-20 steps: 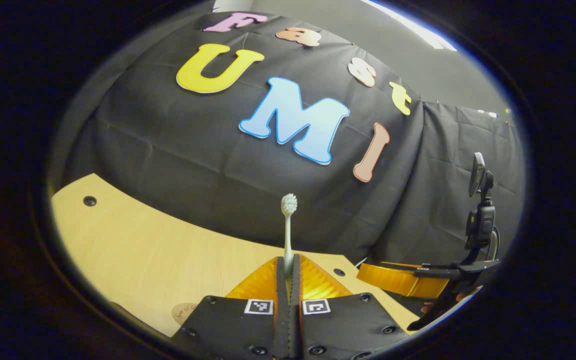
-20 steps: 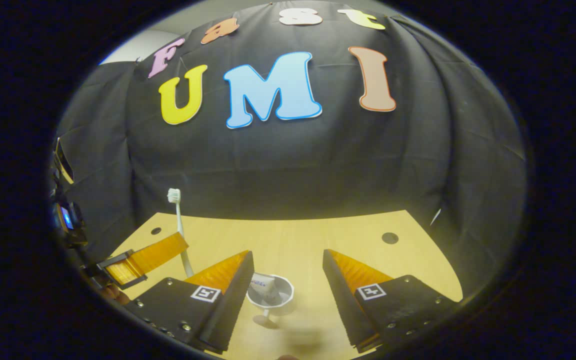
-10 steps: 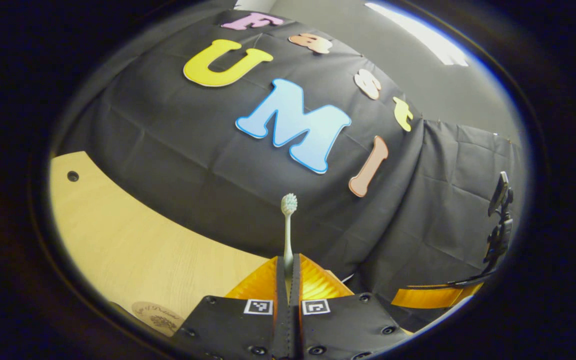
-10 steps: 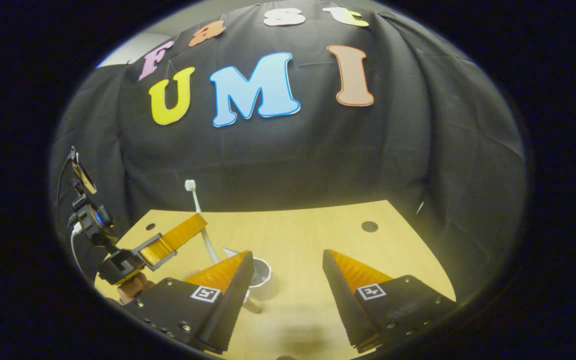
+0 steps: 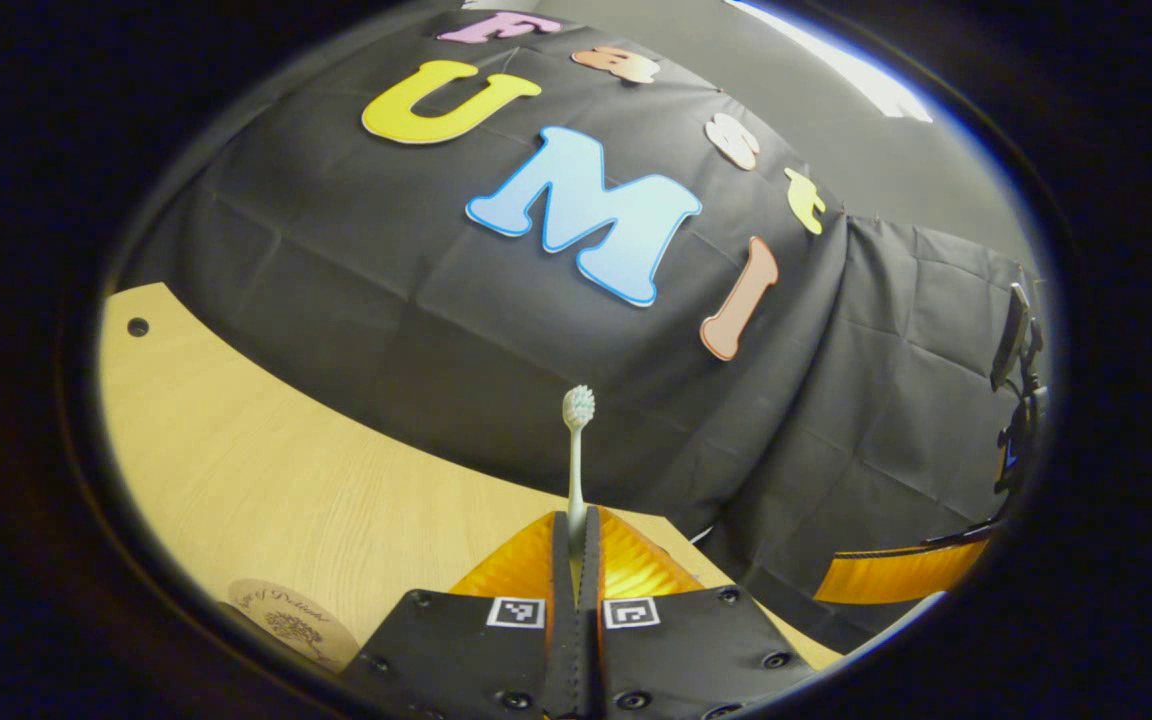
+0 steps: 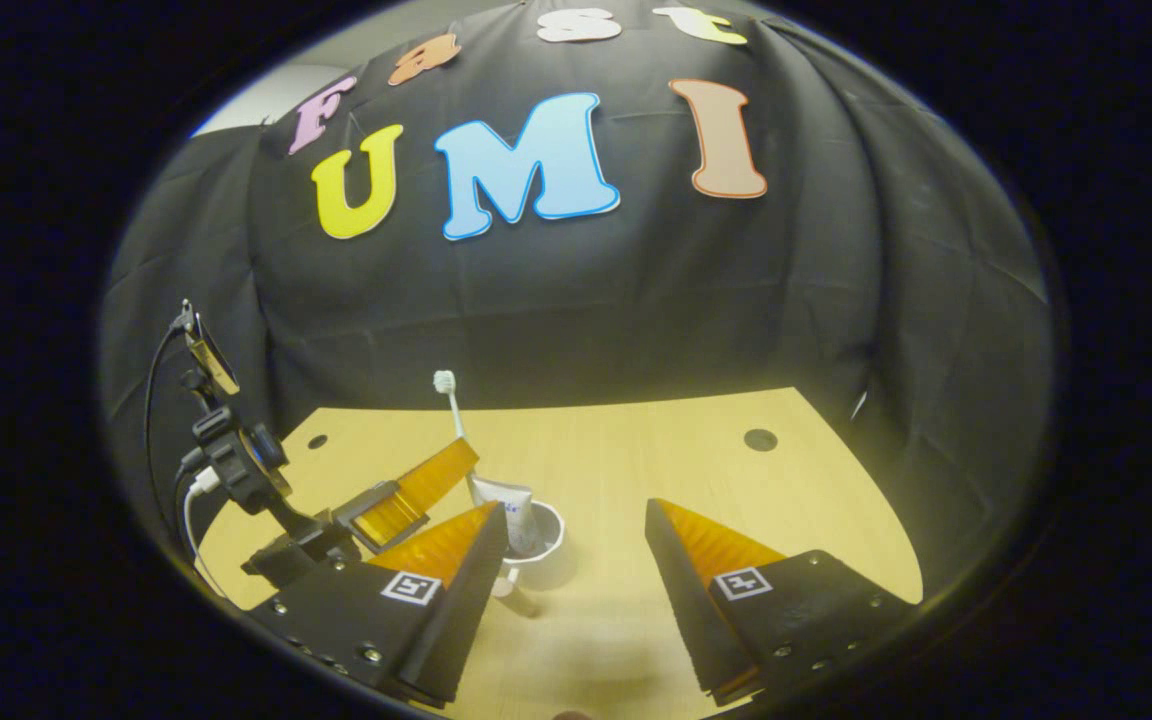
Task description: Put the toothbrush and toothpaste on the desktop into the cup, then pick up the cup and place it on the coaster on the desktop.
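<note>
Keep the left gripper (image 5: 576, 530) squeezed tight on the toothbrush (image 5: 576, 440), bristles up; lower it slowly, straight down into the cup (image 6: 536, 535) beside the toothpaste (image 6: 511, 505); right gripper (image 6: 576, 545) open, holding nothing; coaster (image 5: 286, 625) waiting nearby.

Pale mint toothbrush (image 5: 574, 470) with white bristles, white cup (image 6: 539, 543) and white toothpaste (image 6: 514, 503) – all on a light wood-grain table (image 5: 266, 500). Coaster (image 5: 286, 622) – tan with a dark print.
</note>
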